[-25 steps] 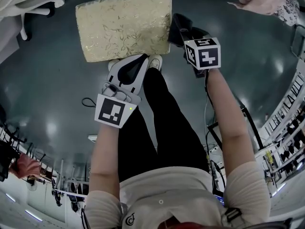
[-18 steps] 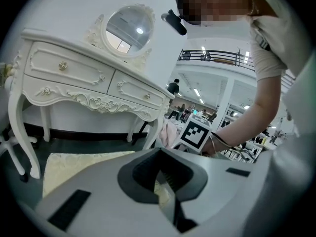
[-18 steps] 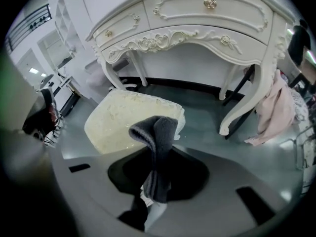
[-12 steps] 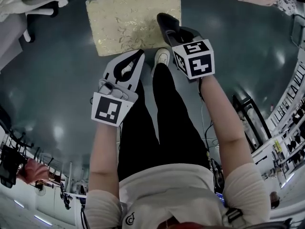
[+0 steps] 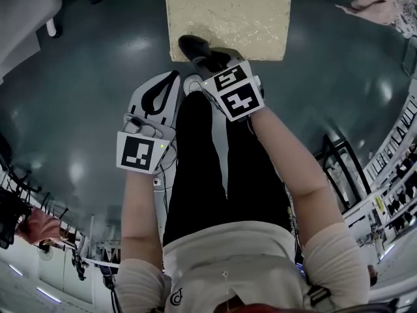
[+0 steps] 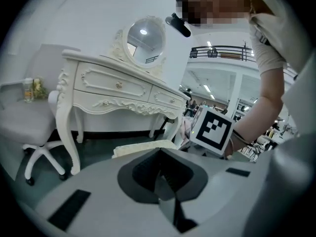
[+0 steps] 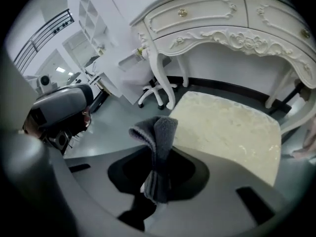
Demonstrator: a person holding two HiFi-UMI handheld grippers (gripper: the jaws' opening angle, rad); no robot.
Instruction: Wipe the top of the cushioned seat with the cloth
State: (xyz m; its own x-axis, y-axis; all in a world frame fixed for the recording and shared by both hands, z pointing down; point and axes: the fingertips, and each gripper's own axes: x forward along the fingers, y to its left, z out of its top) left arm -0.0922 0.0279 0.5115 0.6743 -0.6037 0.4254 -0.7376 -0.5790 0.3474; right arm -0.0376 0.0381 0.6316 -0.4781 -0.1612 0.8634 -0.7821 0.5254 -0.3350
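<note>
Cloth (image 7: 157,142), grey and folded into a thick wad, is pinched between the jaws of the right gripper (image 7: 157,179), its doubled end standing out ahead of them. The left gripper (image 6: 165,194) has its jaws pressed together on nothing. In the head view it hangs beside the person's leg, short of the work and taking no part.

Just beyond the cloth lies the cushioned seat (image 7: 232,127), a pale square pad with a gold leaf pattern. It stands low on the dark floor (image 5: 78,77) in front of a white carved dressing table (image 7: 222,19). In the head view the cloth sits over the seat's near edge, toward its left corner. I cannot tell whether it touches the fabric, though the right gripper view suggests it is above and just short of it.

I judge this to be the approach, with wiping not yet begun. The next move calls for lowering the wad onto the top so that a broad face meets the fabric rather than the folded tip. It should then be drawn across from the near-left corner in overlapping strokes toward the far side. Pressure should be light and even, since the cushion will likely give. The pinch must be firm enough that drag from the textured cover does not pull the cloth free.
</note>
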